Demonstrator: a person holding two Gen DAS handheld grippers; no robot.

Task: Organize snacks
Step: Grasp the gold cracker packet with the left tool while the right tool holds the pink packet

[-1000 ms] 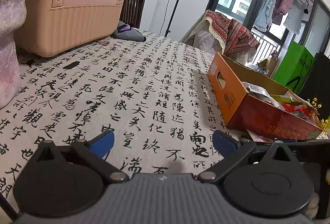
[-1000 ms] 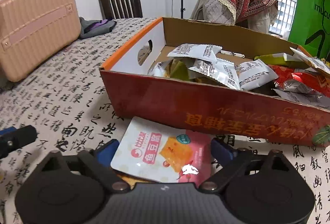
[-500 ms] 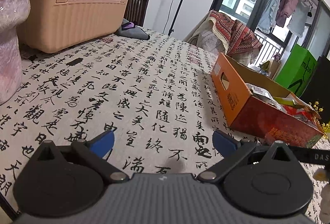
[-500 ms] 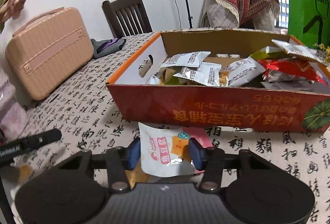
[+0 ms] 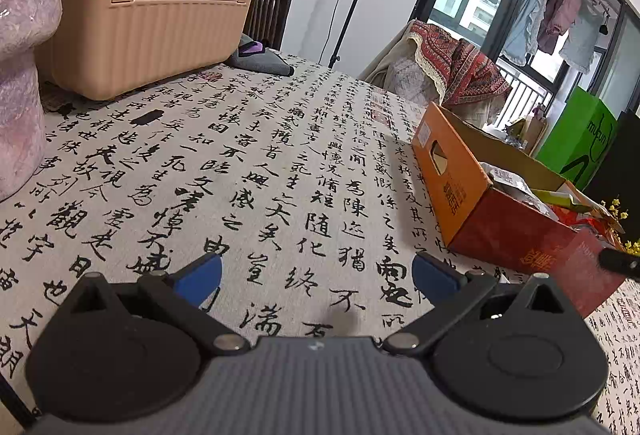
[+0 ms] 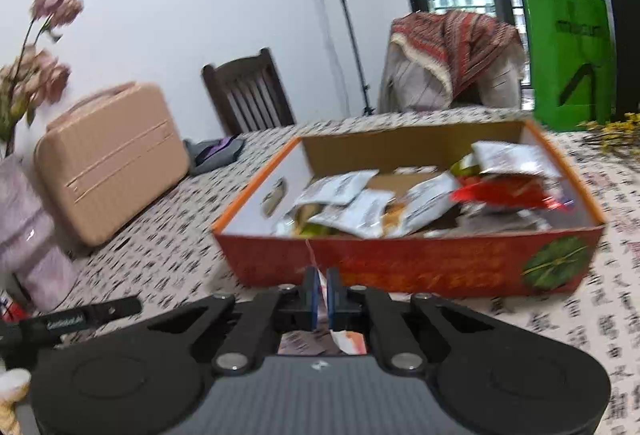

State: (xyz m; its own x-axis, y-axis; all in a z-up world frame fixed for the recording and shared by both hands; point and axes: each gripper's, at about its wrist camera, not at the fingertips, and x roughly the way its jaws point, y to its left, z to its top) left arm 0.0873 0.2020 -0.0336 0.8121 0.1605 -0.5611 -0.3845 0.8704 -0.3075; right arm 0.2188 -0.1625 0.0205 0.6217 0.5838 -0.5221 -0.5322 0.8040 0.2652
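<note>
Right gripper [image 6: 322, 289], low centre, is clenched on the pouch [image 6: 347, 339] — light, floppy, slick; edge hold suits. Left gripper [image 5: 316, 273] is released.

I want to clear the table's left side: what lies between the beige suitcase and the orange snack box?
Only bare calligraphy tablecloth between the suitcase and the snack box, seen in the left wrist view.
</note>
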